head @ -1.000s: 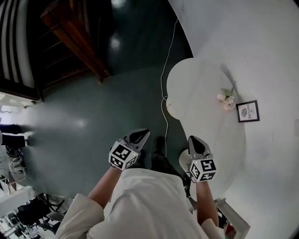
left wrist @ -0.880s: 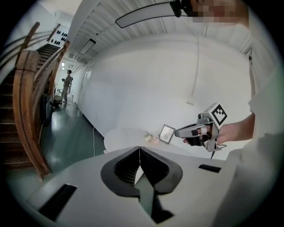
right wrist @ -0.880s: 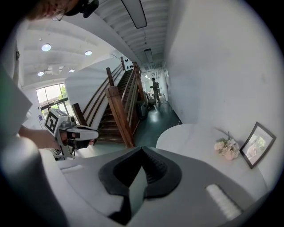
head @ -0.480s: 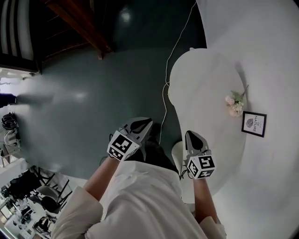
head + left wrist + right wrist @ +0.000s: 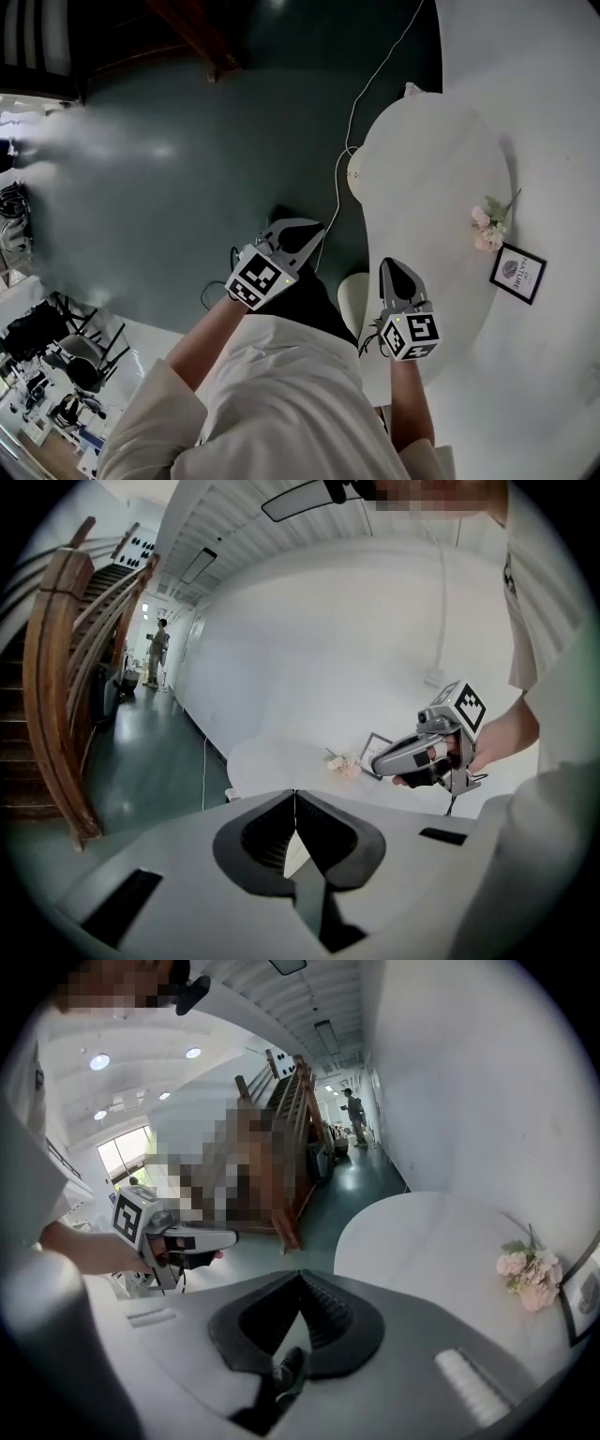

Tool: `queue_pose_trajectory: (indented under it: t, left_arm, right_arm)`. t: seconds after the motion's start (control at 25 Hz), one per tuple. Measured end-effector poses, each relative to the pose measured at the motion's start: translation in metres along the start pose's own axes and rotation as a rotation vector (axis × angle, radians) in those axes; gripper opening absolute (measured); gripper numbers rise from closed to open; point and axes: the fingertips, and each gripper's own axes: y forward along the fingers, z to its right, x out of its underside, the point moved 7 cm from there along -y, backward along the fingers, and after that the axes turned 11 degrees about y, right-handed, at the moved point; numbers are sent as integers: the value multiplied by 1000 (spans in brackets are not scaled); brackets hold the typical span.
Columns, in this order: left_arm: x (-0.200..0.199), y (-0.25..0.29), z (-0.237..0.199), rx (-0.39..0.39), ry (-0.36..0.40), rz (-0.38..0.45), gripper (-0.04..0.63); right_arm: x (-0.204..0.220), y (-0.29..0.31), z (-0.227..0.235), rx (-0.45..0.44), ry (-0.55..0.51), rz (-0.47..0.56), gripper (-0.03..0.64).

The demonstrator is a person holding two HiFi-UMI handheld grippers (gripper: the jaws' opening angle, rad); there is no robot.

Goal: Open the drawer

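Observation:
No drawer front shows in any view. In the head view a white round-ended table [image 5: 441, 178] stands against the white wall on the right. My left gripper [image 5: 307, 230] hangs over the dark green floor left of the table, jaws shut and empty. My right gripper [image 5: 393, 268] is shut and empty too, near the table's near edge. The left gripper view has its own jaws [image 5: 295, 797] meeting at the tips, with the right gripper [image 5: 380, 761] beyond. The right gripper view looks past closed jaws [image 5: 300, 1277] at the left gripper [image 5: 231, 1235] and the table [image 5: 422, 1241].
Pink flowers [image 5: 487, 229] and a small framed picture [image 5: 517, 273] lie on the table by the wall. A white cable [image 5: 343, 178] runs down the floor beside it. A wooden staircase [image 5: 56, 686] rises at the left. A person [image 5: 157, 651] stands far down the corridor.
Both grippers have sunk lower and stay shut. The head view has shifted, so the table and flowers now lie further right and lower in the picture.

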Motion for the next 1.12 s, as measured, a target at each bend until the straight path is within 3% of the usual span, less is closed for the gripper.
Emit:
queue_pose_trajectory:
  t: [1.12]
  left_arm:
    - [120,164,-108,285,-24,67,9]
  right_arm:
    - [44,168,7,18,83,-198,11]
